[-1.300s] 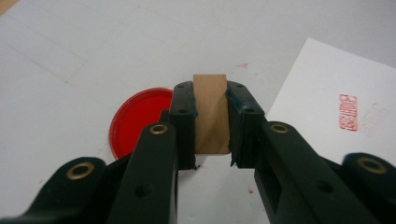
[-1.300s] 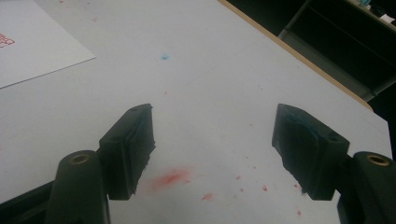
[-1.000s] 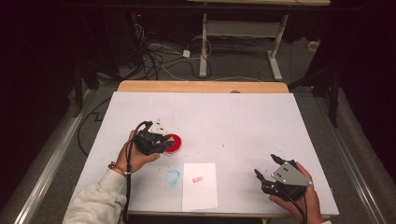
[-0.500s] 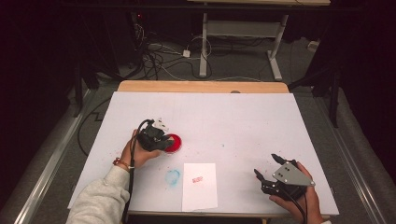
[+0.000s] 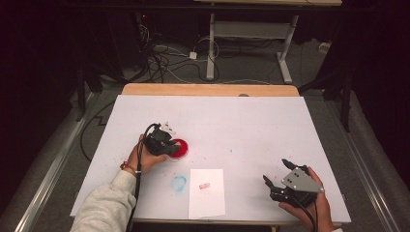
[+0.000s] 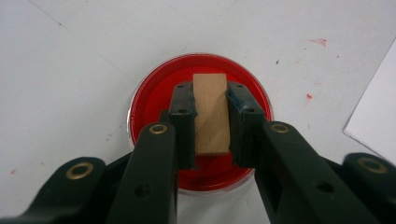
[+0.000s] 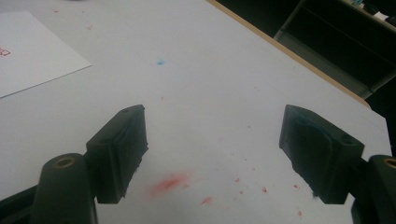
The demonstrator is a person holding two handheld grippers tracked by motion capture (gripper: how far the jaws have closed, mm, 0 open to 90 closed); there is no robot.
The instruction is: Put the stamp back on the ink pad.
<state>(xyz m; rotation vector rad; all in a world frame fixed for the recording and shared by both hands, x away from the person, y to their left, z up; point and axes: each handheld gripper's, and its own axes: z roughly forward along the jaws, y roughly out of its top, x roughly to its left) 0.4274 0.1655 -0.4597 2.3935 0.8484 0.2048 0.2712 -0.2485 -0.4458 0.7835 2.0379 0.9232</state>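
Left gripper [image 6: 211,122] has its jaws clamped on a small rectangular tan wooden block [image 6: 212,114], held directly over a round shallow dish of red paint [image 6: 154,100] at the table's left-centre. Right gripper [image 7: 212,154] sits near the front-right of the white-covered table [image 5: 241,125] with jaws spread wide, nothing between them. White paper sheet [image 5: 207,192] bearing a small red stamp mark [image 5: 205,186] lies at front-centre, a blue smudge [image 5: 179,182] just beside its left edge.
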